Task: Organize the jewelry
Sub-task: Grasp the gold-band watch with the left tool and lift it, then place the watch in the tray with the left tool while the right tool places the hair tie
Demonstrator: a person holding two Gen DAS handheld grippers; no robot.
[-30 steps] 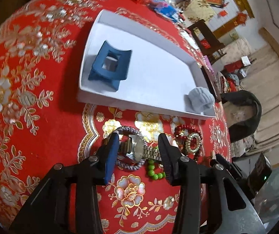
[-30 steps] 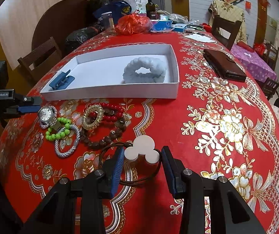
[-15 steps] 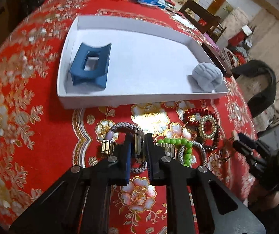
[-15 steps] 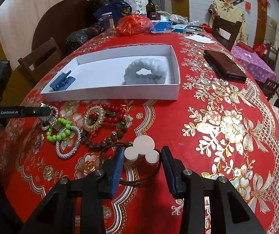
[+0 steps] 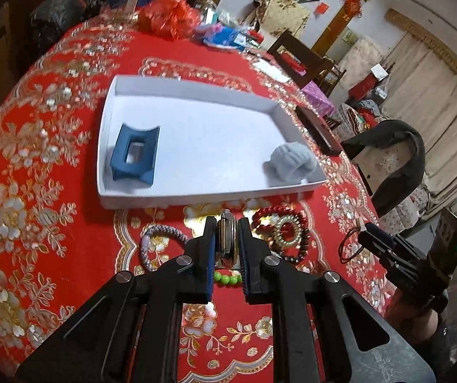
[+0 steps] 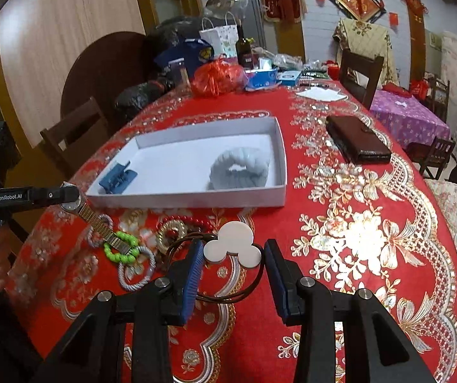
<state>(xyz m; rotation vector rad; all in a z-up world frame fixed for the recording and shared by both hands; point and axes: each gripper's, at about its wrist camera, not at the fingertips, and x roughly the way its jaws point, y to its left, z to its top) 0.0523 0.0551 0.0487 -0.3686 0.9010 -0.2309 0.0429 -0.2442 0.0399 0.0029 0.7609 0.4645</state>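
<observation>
A wristwatch [image 6: 74,205] is being gripped by its round case between the clenched fingers of the left gripper [image 5: 226,239]. It is hanging just above the red floral table [image 6: 356,239], its metal band [image 6: 103,228] trailing down onto a green bead bracelet [image 6: 121,249]. A white tray [image 5: 177,197] is sitting just beyond, already holding a blue hair claw [image 5: 135,153] near its left wall and a grey scrunchie [image 5: 292,164] in its right corner. More bracelets are lying in front of the tray: red beads [image 5: 270,215], a gold coil ring [image 5: 287,231] and a grey cord loop [image 5: 161,239].

The right gripper [image 6: 232,265] is resting low with its fingers spread apart, straddling a hair tie with a white three-disc charm [image 6: 233,245] without pressing it.

The watch probably needs lifting until the band is clearing both the beads and the tray wall, then carrying over the bare middle of the tray before letting go. A slow lift should stop the band from snagging the green beads.
</observation>
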